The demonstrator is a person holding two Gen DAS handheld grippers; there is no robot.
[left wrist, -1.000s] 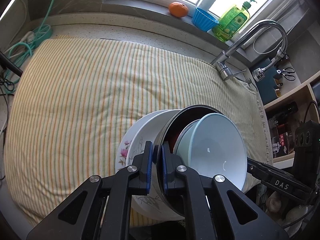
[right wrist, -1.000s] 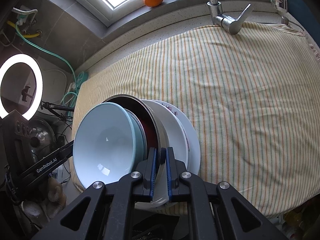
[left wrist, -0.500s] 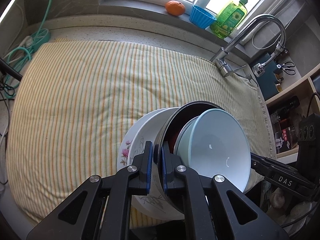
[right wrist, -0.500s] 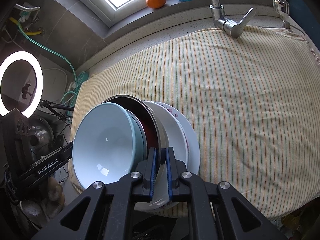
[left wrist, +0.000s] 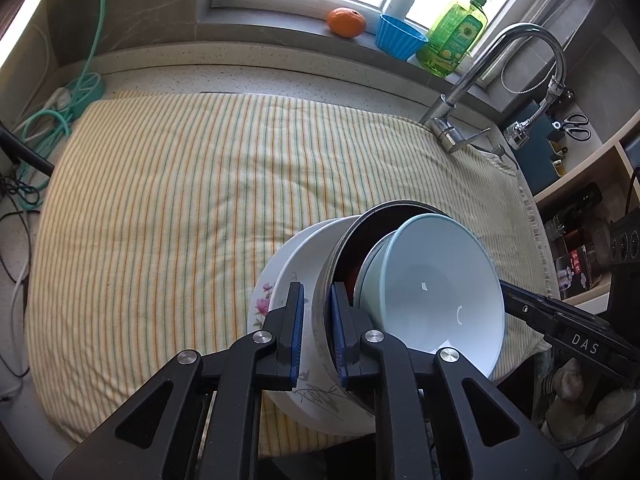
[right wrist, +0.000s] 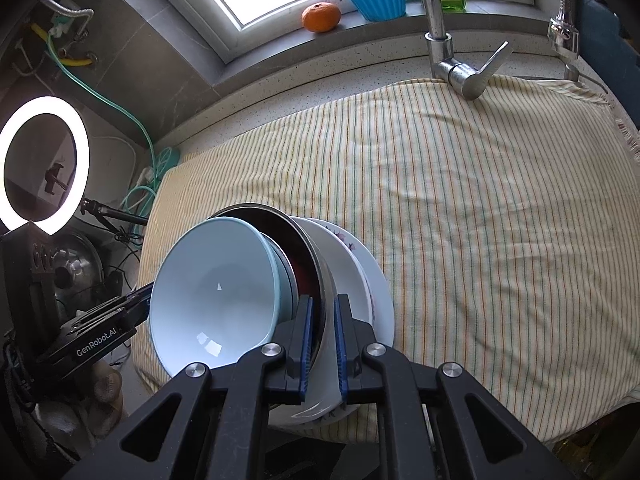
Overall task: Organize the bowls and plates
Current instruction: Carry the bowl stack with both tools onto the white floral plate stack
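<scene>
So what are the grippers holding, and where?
The right gripper pinches the steel bowl by its rim; the left gripper is opening its jaws around that rim.

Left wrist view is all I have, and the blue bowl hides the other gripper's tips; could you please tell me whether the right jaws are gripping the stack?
Observer: Yes. The right gripper has its jaws shut on the near rim of the steel bowl, just outside the blue bowl.
Operator: Thank you. Is there anything off the cloth's far left that I should avoid?
Observer: A glowing ring light stands there, beyond the edge of the striped cloth.
</scene>
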